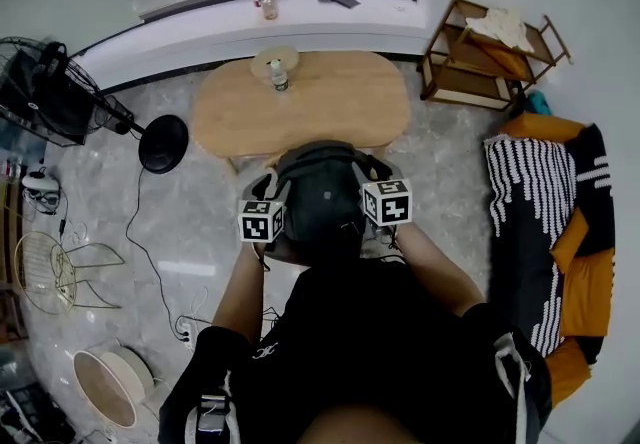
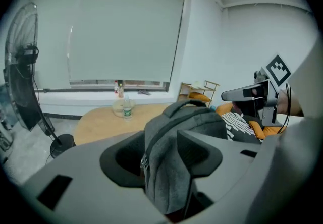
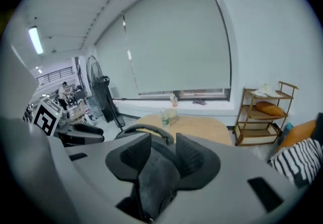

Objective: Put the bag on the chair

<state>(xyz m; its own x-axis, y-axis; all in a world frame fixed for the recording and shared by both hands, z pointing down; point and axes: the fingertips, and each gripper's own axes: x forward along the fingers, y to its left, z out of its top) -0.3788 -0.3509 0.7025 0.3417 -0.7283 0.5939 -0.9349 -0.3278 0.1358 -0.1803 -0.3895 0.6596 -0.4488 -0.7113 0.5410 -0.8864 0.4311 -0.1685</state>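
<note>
A dark grey backpack stands upright just in front of me, close to the near edge of the wooden table. What it rests on is hidden by the bag and my arms. My left gripper is at its left side and my right gripper at its right side. In the left gripper view the bag's grey fabric and zipper lie between the widely spread jaws of the left gripper. In the right gripper view the right gripper also has bag fabric between wide jaws, with no clear pinch.
A water bottle and a bowl sit on the table. A standing fan with a black round base is at the left, with cables on the floor. A wooden shelf and a sofa with a striped blanket are at the right.
</note>
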